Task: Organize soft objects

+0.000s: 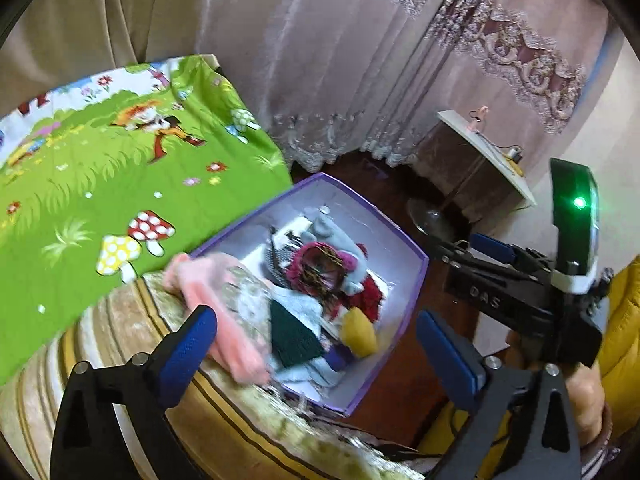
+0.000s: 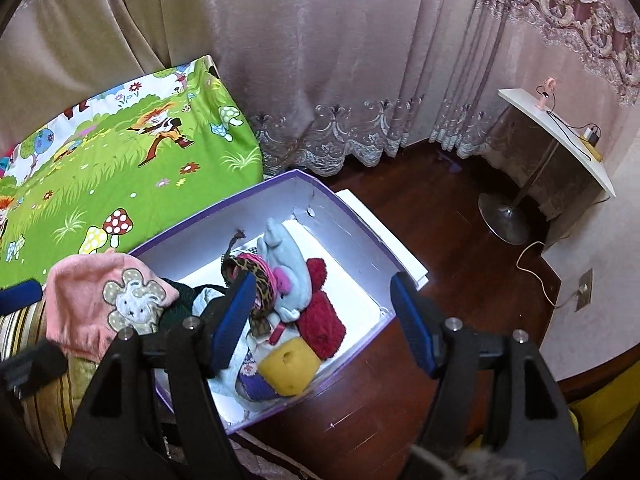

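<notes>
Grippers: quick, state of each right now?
Left gripper: open, holding nothing; pink hat lies free.
Right gripper: open, empty, above the purple box.

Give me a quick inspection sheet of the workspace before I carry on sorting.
Surface: striped bed edge beside a green cartoon sheet; dark wood floor below.
Job's things: purple box on the floor holds a grey plush, red cloth, yellow piece and leopard band; pink hat lies on the bed edge, outside the box.
Clutter: nothing seen.
Grippers: left gripper open, empty; right gripper open, empty, over the box.
Cables: pale cord on the floor to a wall socket.
Surroundings: curtains, fan stand, white shelf.
</notes>
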`<action>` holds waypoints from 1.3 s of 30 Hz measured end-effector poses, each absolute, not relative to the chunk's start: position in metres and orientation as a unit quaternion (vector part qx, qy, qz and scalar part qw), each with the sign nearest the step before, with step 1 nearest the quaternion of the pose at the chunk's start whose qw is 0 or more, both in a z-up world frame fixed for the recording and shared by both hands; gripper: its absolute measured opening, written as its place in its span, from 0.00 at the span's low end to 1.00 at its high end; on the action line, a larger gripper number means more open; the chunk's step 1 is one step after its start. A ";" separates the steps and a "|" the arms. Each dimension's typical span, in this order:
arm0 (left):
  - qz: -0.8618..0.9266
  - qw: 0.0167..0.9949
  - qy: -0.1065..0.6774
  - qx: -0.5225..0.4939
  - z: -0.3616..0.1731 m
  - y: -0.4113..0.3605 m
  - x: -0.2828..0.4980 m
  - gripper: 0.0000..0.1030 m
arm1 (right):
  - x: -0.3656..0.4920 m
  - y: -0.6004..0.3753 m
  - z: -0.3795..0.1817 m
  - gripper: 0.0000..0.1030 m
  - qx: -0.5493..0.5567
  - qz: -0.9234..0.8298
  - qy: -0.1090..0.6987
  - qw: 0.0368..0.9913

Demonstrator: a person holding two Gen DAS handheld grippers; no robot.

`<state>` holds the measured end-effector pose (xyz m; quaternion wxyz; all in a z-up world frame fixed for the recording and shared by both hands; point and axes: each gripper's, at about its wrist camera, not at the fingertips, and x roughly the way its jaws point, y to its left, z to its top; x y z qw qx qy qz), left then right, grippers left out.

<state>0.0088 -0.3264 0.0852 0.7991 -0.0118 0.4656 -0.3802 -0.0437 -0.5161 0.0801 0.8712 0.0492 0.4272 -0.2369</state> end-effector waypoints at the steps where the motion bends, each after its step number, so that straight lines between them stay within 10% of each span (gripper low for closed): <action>1: -0.383 0.797 0.466 -0.017 0.085 -0.326 0.007 0.98 | -0.045 -0.516 0.080 0.71 0.050 -0.238 0.427 0.871; 39: -0.355 0.813 0.461 -0.001 0.086 -0.325 0.008 1.00 | -0.051 -0.521 0.082 0.71 0.052 -0.237 0.425 0.872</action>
